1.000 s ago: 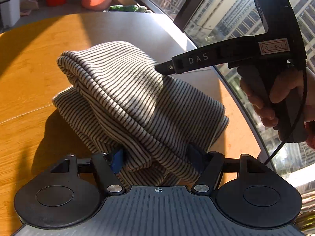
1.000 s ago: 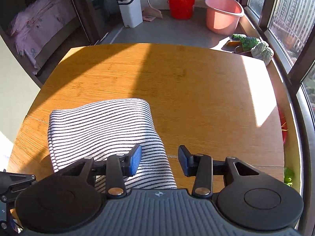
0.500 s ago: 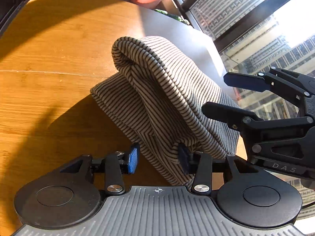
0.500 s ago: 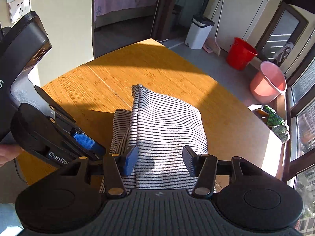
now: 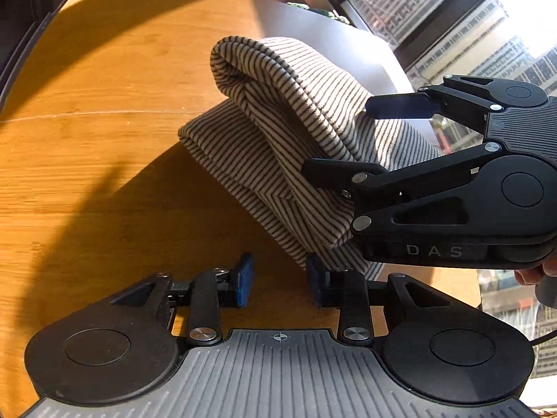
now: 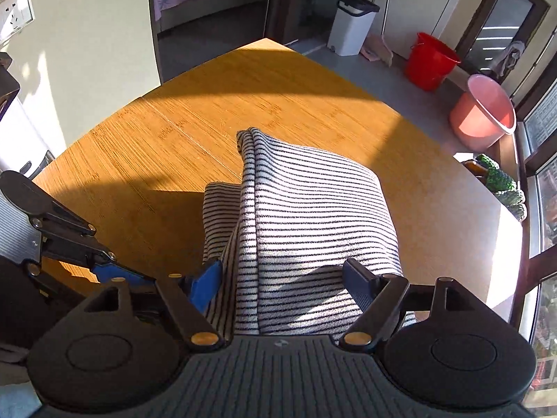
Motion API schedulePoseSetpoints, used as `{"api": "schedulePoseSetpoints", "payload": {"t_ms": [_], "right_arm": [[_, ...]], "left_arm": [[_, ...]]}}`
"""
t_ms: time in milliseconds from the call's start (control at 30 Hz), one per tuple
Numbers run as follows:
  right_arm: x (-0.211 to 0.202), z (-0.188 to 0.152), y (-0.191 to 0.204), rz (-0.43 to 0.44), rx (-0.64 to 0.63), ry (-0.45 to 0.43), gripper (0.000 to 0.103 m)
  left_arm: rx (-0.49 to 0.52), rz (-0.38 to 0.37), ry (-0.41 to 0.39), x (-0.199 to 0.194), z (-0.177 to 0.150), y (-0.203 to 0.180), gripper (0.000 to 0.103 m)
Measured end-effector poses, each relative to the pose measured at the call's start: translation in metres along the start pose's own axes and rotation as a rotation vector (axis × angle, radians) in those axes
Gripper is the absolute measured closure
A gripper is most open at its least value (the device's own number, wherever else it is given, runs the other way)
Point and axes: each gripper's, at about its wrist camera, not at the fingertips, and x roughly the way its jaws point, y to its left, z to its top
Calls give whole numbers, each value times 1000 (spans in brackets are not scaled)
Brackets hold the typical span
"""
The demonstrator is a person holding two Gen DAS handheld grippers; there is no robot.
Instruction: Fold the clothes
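Observation:
A black-and-white striped garment (image 5: 278,132) lies folded in a thick bundle on the wooden table (image 5: 104,160). My left gripper (image 5: 278,278) sits low by the bundle's near corner, open with a narrow gap. Only bare table shows between its pads, and the cloth edge lies just beyond the right pad. My right gripper (image 5: 337,139) comes in from the right with its jaws opening wide, one finger above and one below the bundle's upper fold. In the right wrist view the garment (image 6: 313,216) fills the space between that gripper's (image 6: 282,278) spread pads, which do not pinch it.
The table's right edge runs along a sunlit window (image 5: 470,17). On the floor beyond the far edge stand a pink basin (image 6: 484,118), a red bucket (image 6: 431,61) and a white bin (image 6: 353,24). A person's hand (image 5: 543,278) holds the right gripper.
The left jaws narrowed from wide around the cloth edge and now hold nothing. The right gripper rolled, swung over to the bundle's side and spread its jaws over the cloth.

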Motion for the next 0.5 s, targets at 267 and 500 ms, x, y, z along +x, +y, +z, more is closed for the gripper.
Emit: {"api": "schedulePoseSetpoints", "payload": {"t_ms": [267,500], "right_arm": [[-2,-10,5,-79,-62,-73,54],[-22,-8,-53,67,240,-39,95]], "left_arm": [[-69,-6,-58,-11,-6,13,67],[-159,-181,-90,5,8,16,69]]}}
